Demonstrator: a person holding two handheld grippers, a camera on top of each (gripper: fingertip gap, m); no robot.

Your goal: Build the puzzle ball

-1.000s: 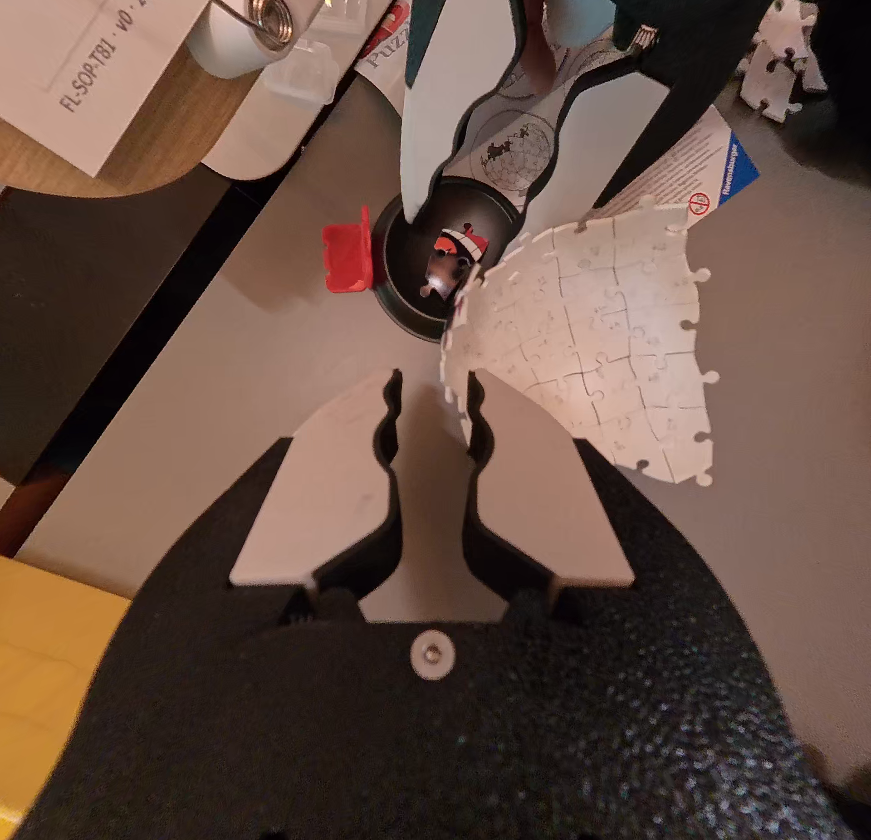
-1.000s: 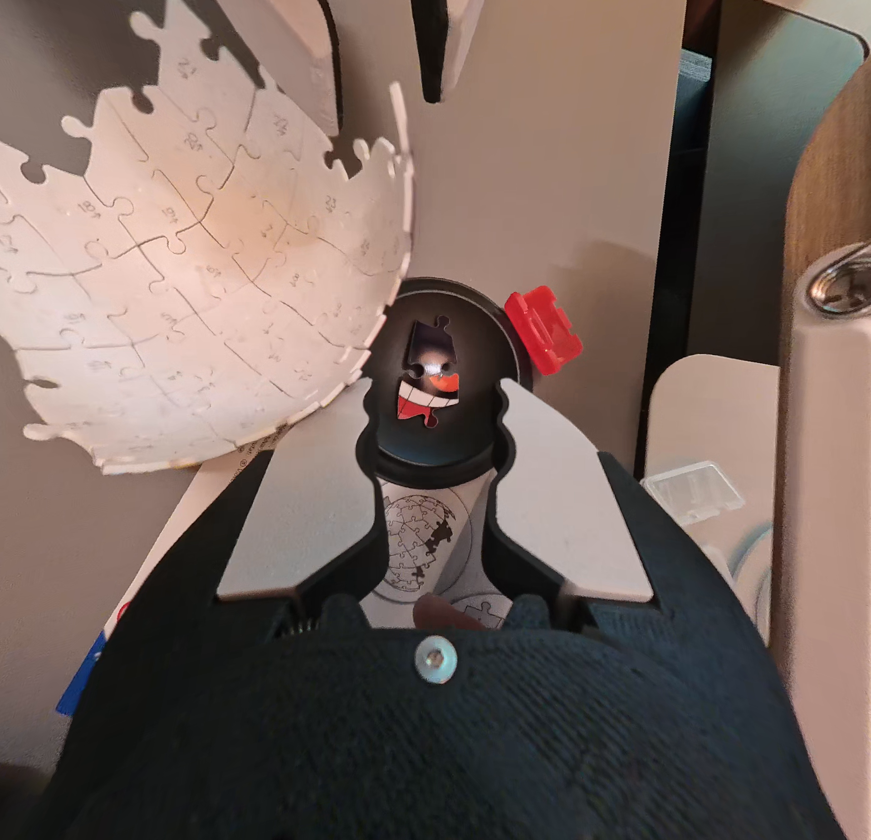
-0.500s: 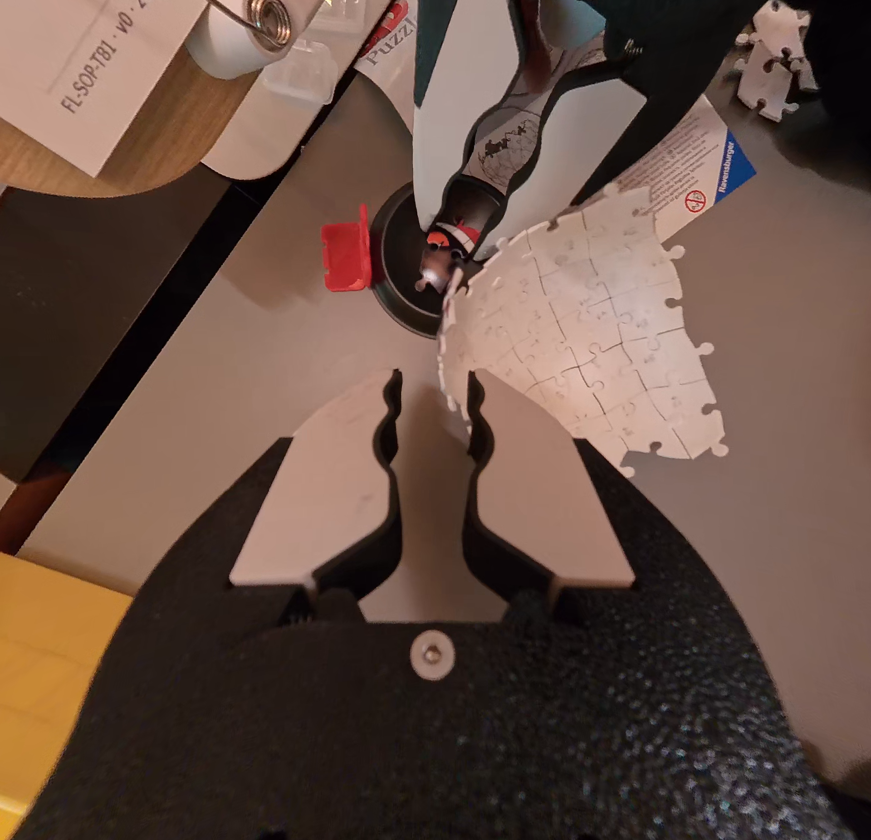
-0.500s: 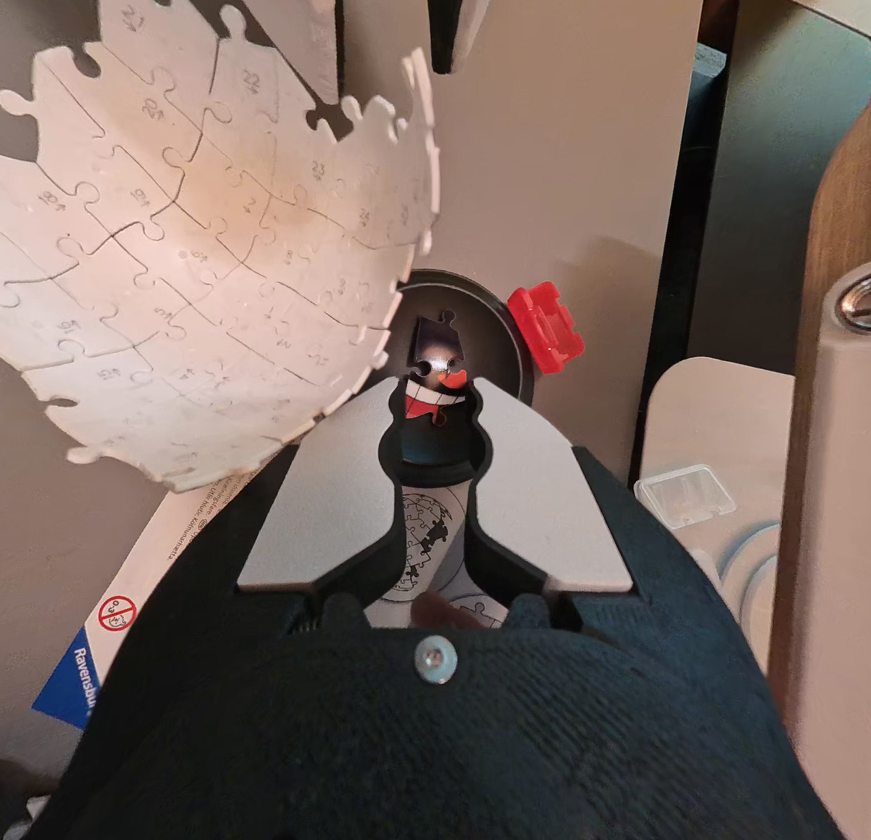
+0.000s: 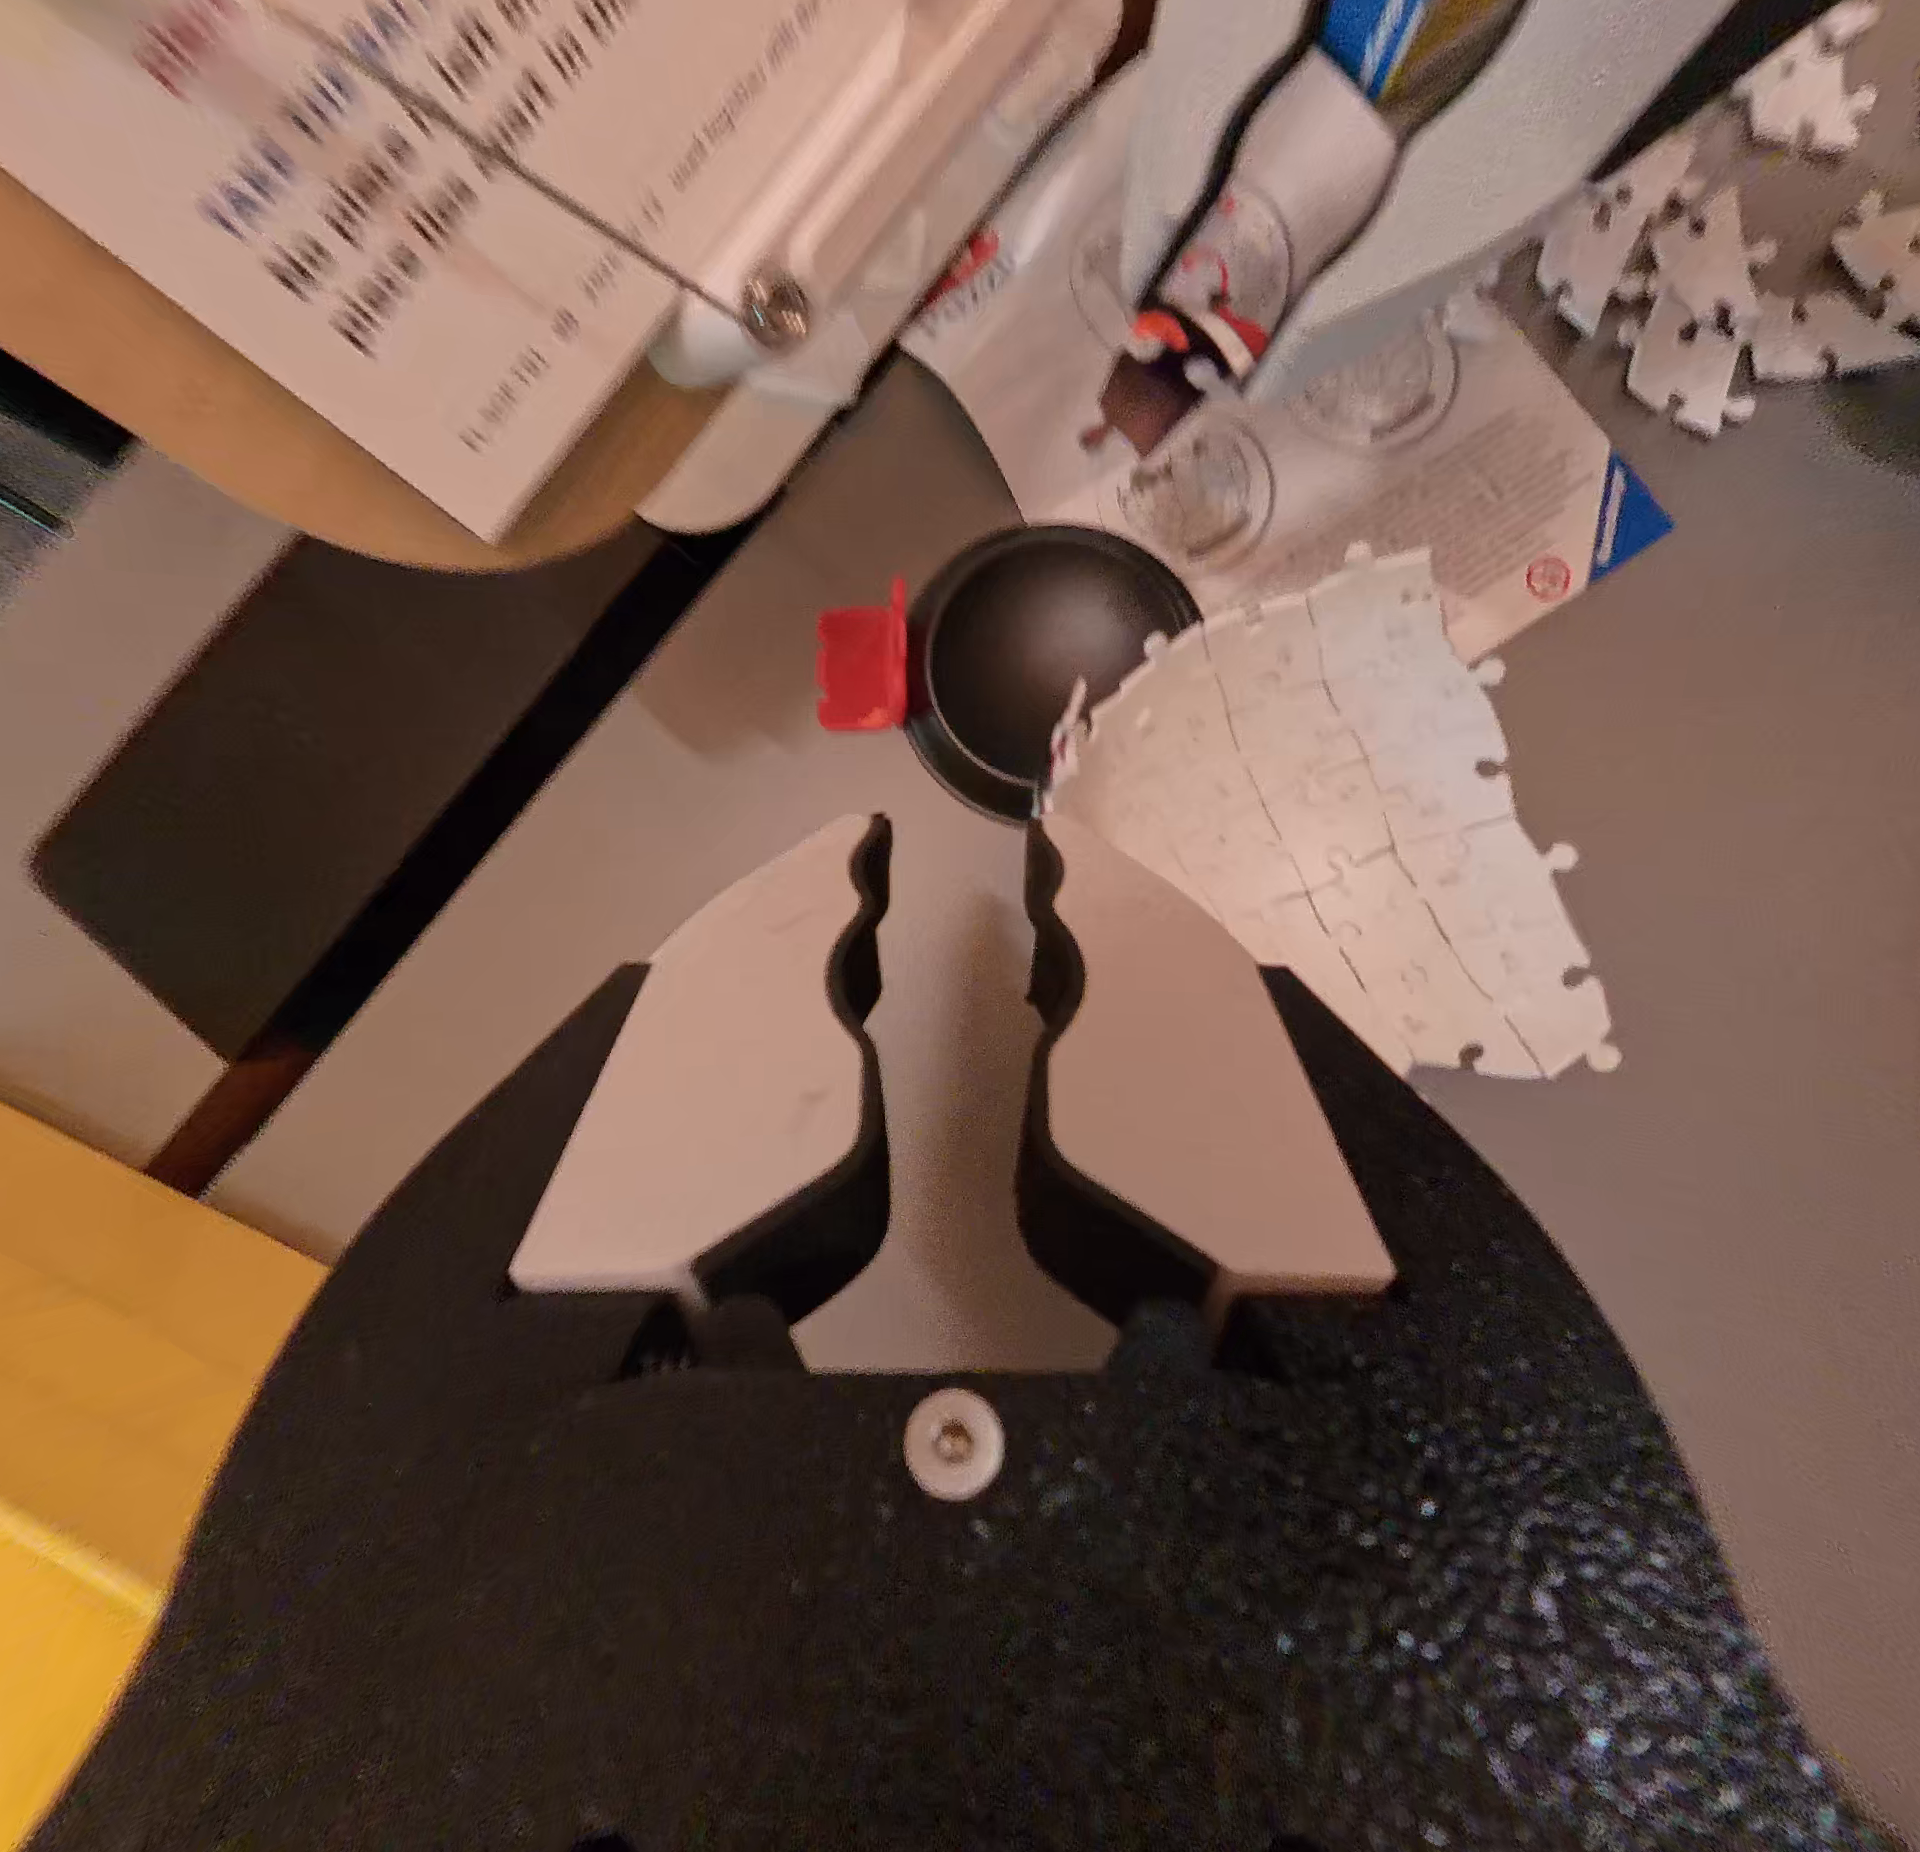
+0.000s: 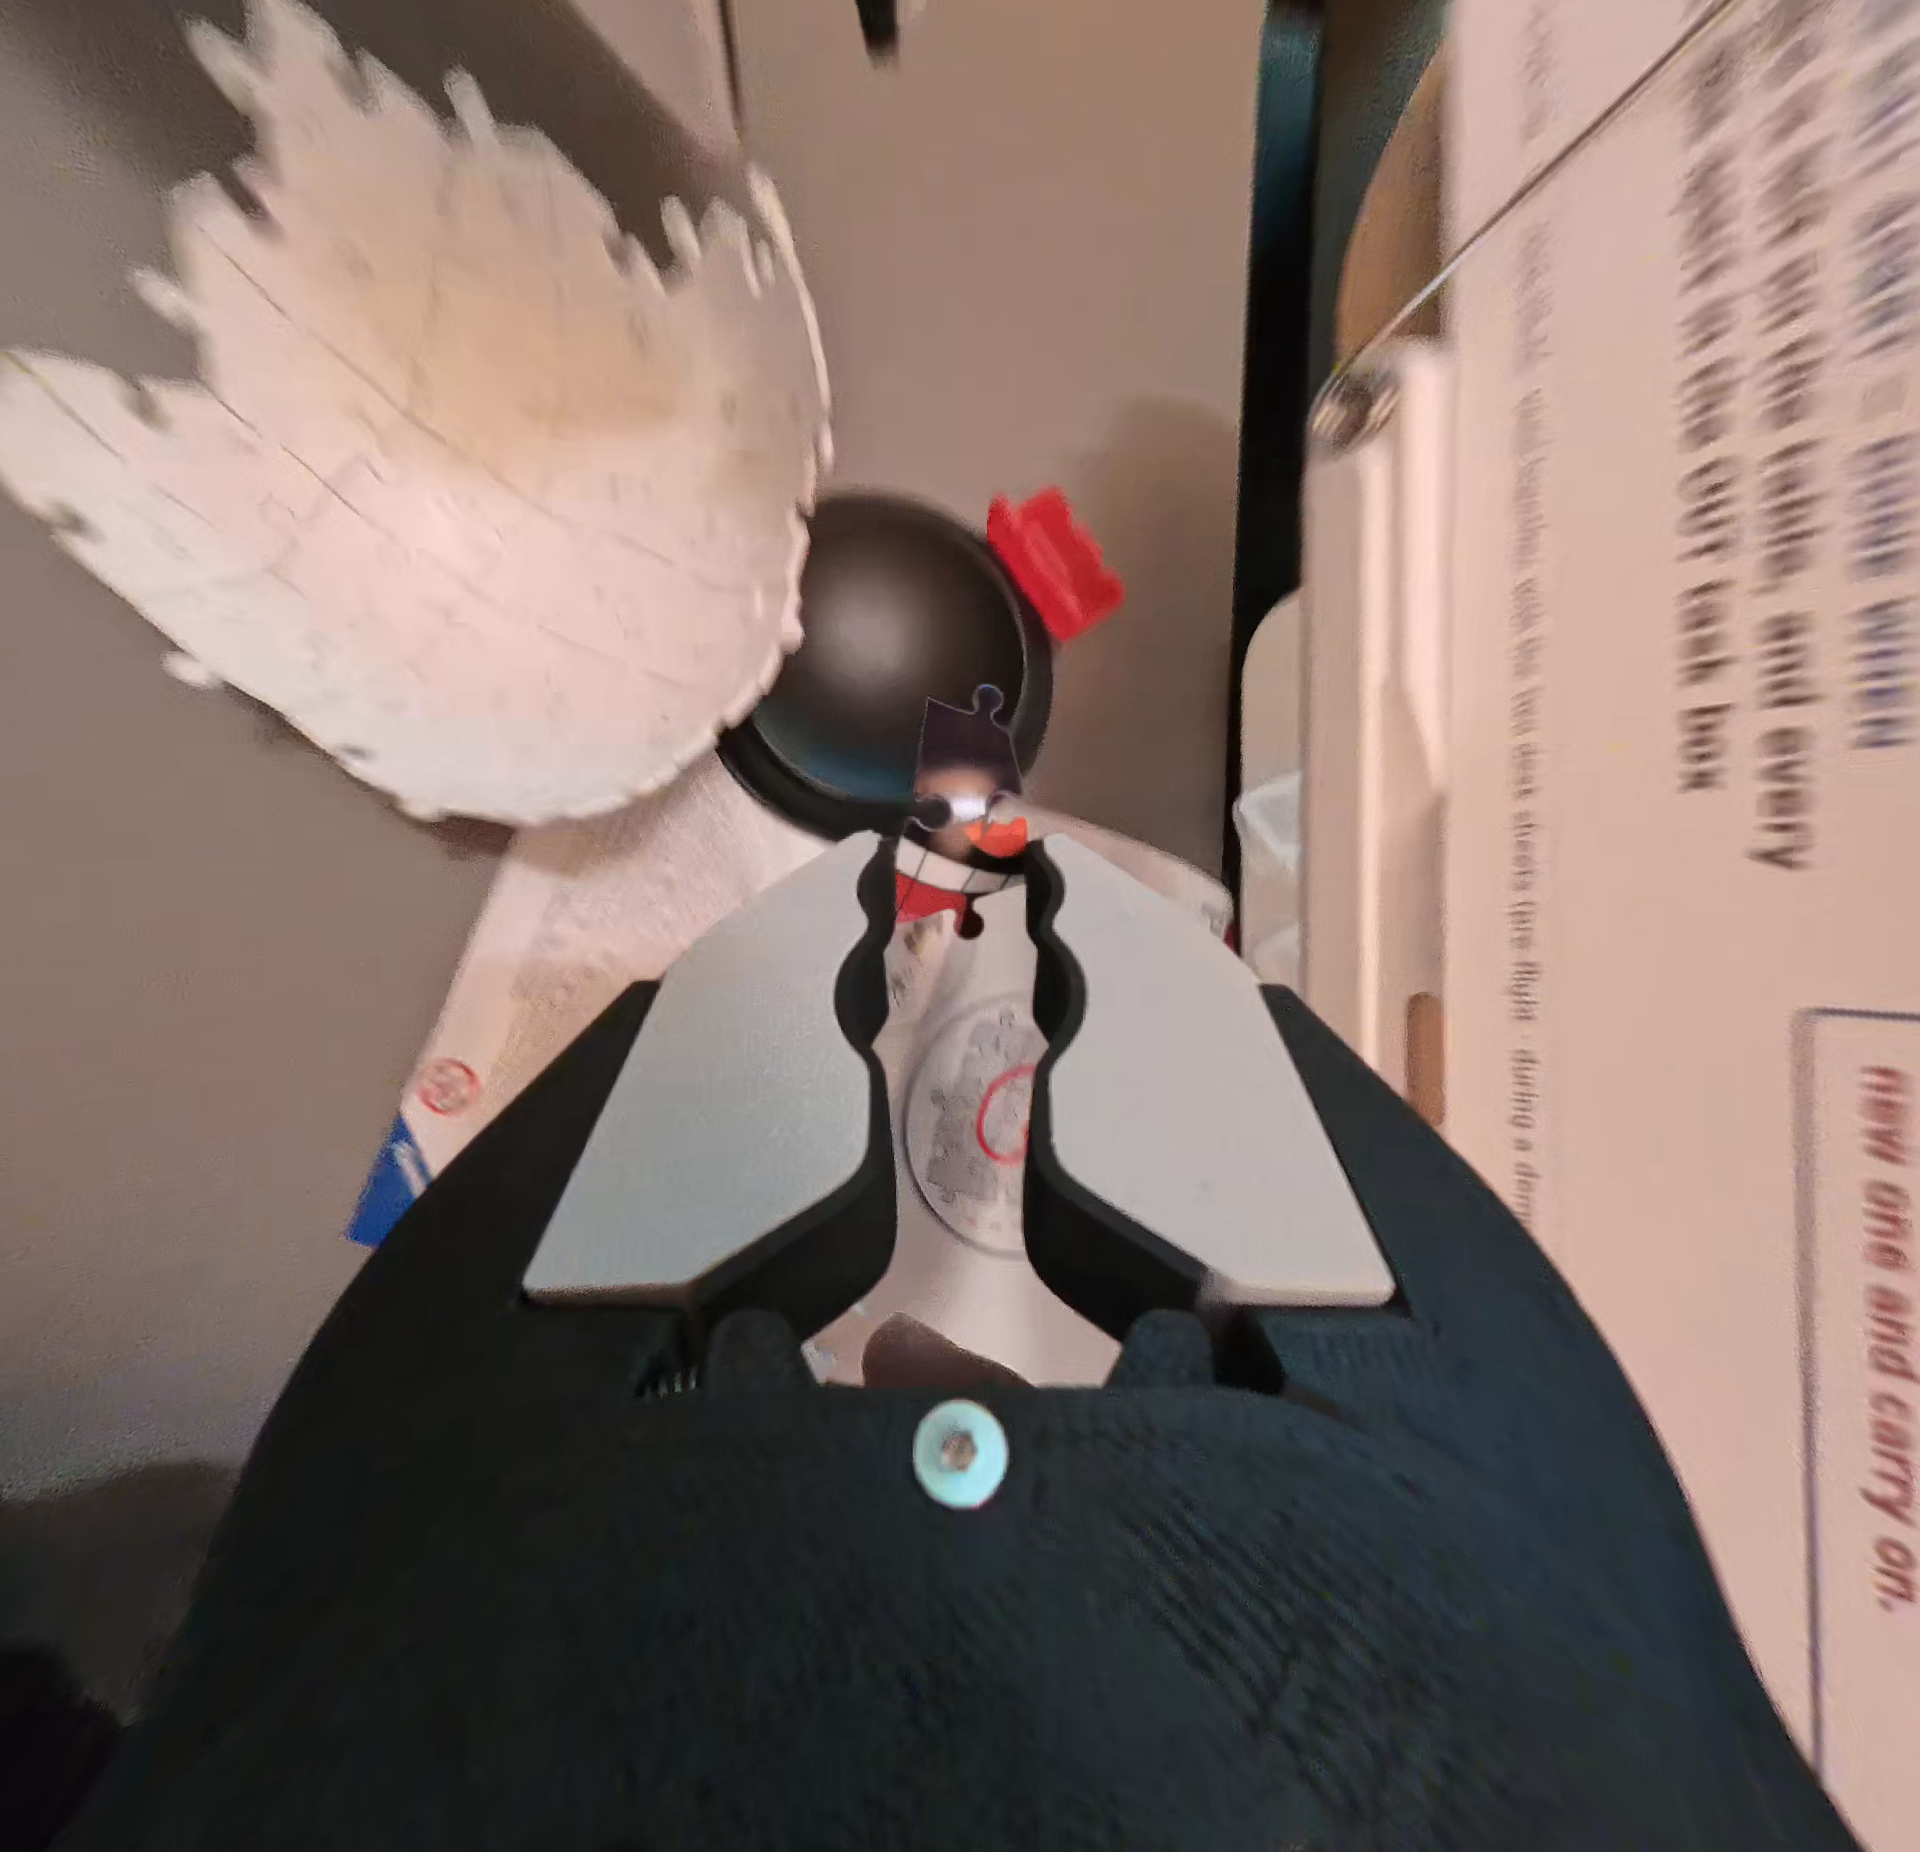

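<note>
Right gripper [image 6: 956, 846] jaws pinch puzzle piece [image 6: 961, 805], lower half hidden; left gripper [image 5: 956, 836] jaws apart, empty.

Each camera sat behind its own hand-held gripper and looked forward along the two fingers, down at a slant onto the grey tabletop [image 5: 1714, 867]. The left view faced the black round dish [image 5: 1029, 649] from near, with the right hand-held gripper [image 5: 1195, 348] beyond it, pointing back. The right view looked from the opposite side, close over the same dish [image 6: 883, 639]. Both views shared the dish, the red clip [image 5: 860, 668] beside it and the white curved puzzle shell [image 5: 1320, 826].
</note>
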